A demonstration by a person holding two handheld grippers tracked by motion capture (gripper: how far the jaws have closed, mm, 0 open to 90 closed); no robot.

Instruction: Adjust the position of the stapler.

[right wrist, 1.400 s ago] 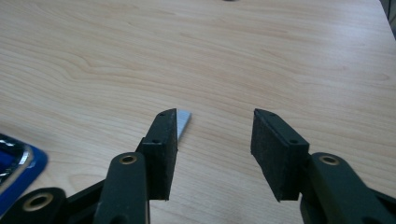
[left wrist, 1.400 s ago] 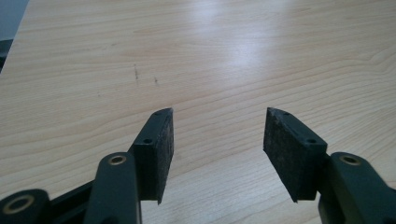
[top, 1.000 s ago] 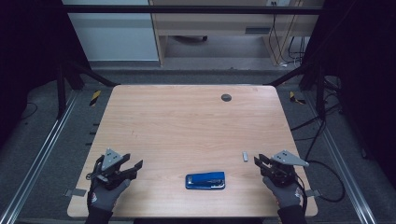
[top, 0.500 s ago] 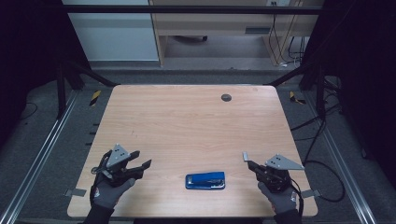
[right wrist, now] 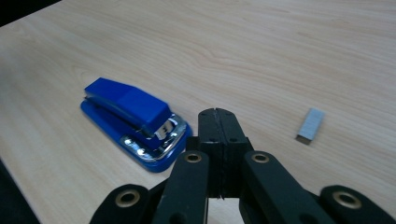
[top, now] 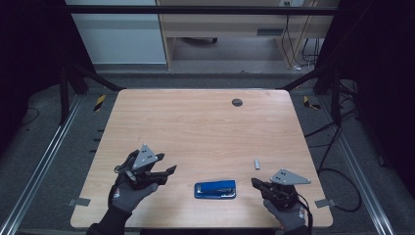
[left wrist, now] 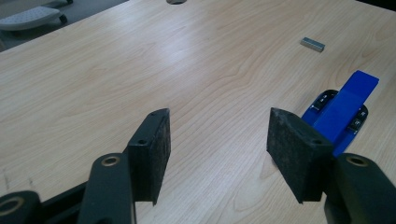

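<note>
Blue stapler (top: 215, 189) lies untouched at near bench (top: 195, 127) edge between open left tongs (top: 164, 175) and closed, empty right tongs (top: 254, 183), ready for approach.

Lab, railed wooden table (top: 195, 122), dark curtains (top: 29, 58), floor cables (top: 337, 147)

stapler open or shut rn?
Shut. The blue stapler lies flat on the table, its top arm down on its base, untouched by either gripper.

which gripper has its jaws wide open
The left gripper: its jaws stand apart with nothing between them, while the right gripper is pressed shut.
</note>
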